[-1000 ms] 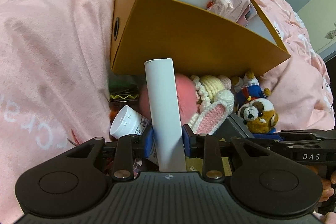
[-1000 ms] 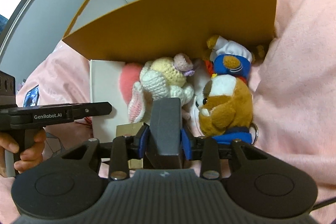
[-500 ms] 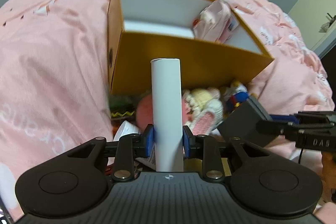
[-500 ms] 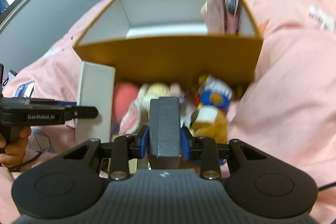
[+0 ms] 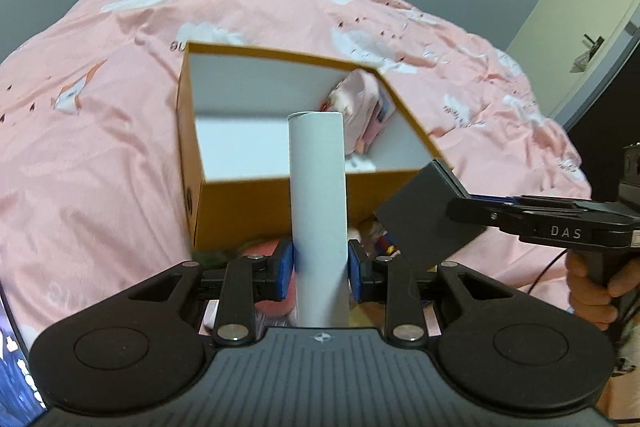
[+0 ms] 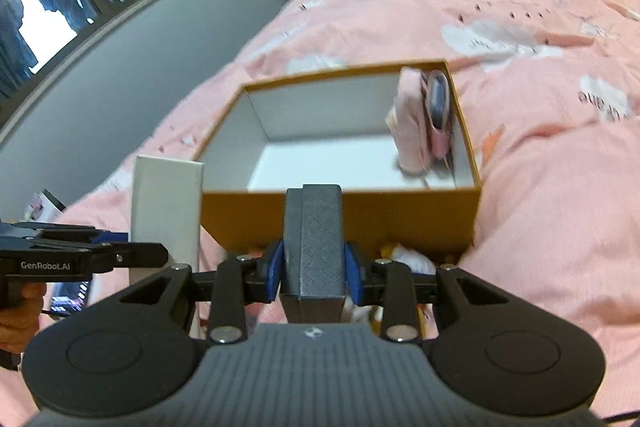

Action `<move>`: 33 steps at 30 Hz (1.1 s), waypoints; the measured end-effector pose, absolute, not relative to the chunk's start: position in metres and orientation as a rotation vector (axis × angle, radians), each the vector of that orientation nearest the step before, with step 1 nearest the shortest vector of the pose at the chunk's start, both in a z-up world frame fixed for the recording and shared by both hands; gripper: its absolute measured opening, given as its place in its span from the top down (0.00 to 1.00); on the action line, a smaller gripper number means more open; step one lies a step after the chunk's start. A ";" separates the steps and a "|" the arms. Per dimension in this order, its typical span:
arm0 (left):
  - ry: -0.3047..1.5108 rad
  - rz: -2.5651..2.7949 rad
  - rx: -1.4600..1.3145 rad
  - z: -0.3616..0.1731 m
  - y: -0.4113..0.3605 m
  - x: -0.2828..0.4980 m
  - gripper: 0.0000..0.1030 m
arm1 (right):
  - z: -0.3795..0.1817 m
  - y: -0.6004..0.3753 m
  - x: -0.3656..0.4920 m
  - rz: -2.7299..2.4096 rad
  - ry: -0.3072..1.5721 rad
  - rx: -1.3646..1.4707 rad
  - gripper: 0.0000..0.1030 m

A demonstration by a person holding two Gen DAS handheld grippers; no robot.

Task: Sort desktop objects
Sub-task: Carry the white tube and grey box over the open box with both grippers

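My left gripper [image 5: 320, 263] is shut on a slim white box [image 5: 318, 195] that stands upright between its blue pads. My right gripper [image 6: 314, 267] is shut on a dark grey textured box [image 6: 314, 239]. Both are held above the near wall of an open orange box [image 6: 400, 215] with a white inside. A pink pouch [image 6: 416, 123] leans against its right wall. In the left wrist view the grey box [image 5: 424, 215] hangs at the orange box's [image 5: 248, 203] right corner. In the right wrist view the white box [image 6: 166, 203] stands to the left.
Everything rests on a pink duvet [image 6: 540, 187] with cloud prints. Plush toys [image 6: 404, 255] peek out below the orange box's near wall, mostly hidden. A person's hand [image 5: 592, 287] holds the right gripper's handle. A lit screen [image 6: 68, 301] lies at the lower left.
Both grippers have risen with their boxes. The orange box's inside now shows from above, and the plush toys in front of it have dropped nearly out of sight.
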State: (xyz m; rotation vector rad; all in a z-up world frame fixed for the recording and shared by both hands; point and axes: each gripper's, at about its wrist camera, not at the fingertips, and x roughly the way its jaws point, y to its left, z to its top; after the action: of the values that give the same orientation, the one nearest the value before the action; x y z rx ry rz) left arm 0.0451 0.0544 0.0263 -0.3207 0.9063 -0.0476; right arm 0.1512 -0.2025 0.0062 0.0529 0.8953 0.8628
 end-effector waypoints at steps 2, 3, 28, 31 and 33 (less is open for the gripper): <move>0.898 -0.049 -0.305 0.037 0.057 0.050 0.69 | 0.017 -0.201 0.155 0.885 0.862 0.063 0.67; 0.895 -0.047 -0.295 0.042 0.058 0.053 0.69 | 0.022 -0.200 0.157 0.892 0.845 0.065 0.67; 1.290 0.190 0.049 -0.011 0.065 0.249 0.69 | -0.024 -0.121 0.265 0.873 0.817 0.083 0.67; 1.341 0.219 0.119 -0.033 0.061 0.259 0.69 | -0.038 -0.125 0.269 0.898 0.850 0.108 0.67; 1.363 0.240 0.163 -0.045 0.058 0.265 0.69 | -0.043 -0.126 0.271 0.907 0.859 0.114 0.67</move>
State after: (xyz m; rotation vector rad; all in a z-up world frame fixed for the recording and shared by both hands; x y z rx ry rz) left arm 0.2652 0.0577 -0.0453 0.1629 1.3633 0.2395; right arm 0.2714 -0.1263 -0.0433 0.1135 0.8592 0.9071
